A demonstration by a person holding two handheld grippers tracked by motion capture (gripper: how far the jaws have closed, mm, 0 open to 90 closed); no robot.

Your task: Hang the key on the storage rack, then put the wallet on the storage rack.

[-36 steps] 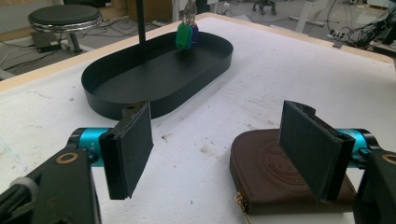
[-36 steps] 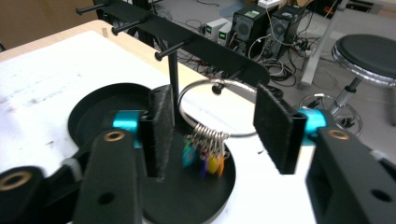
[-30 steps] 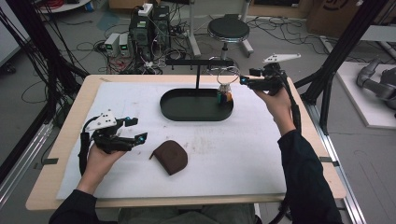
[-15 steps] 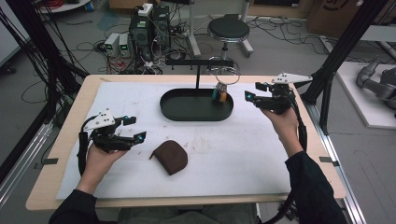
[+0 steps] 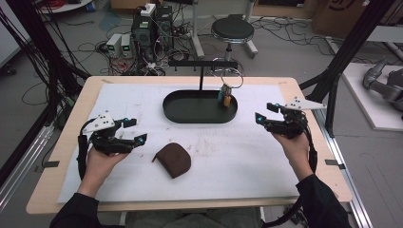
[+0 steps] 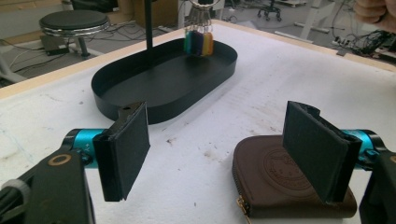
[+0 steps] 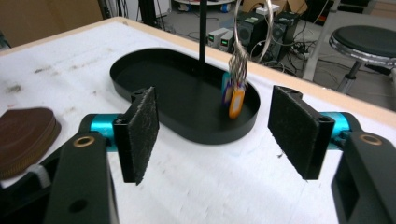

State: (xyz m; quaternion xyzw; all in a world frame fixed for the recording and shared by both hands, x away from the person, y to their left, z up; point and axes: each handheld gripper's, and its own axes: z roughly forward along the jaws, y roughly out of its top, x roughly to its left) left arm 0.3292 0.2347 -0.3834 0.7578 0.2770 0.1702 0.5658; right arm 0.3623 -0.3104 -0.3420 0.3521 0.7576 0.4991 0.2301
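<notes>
Claw on the right [image 5: 270, 113] and claw on the left [image 5: 135, 130] both gape empty over the bench [image 5: 62, 142], and from here the left could shove the flat brown pouch [image 5: 174, 159] sideways instead of pinching it.

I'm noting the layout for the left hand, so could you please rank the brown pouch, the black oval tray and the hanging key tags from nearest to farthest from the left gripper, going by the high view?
From the left gripper:
1. Brown pouch, just to its right on the white mat.
2. Black oval tray, farther back at the table's middle.
3. Hanging key tags, over the tray's far right end.
</notes>
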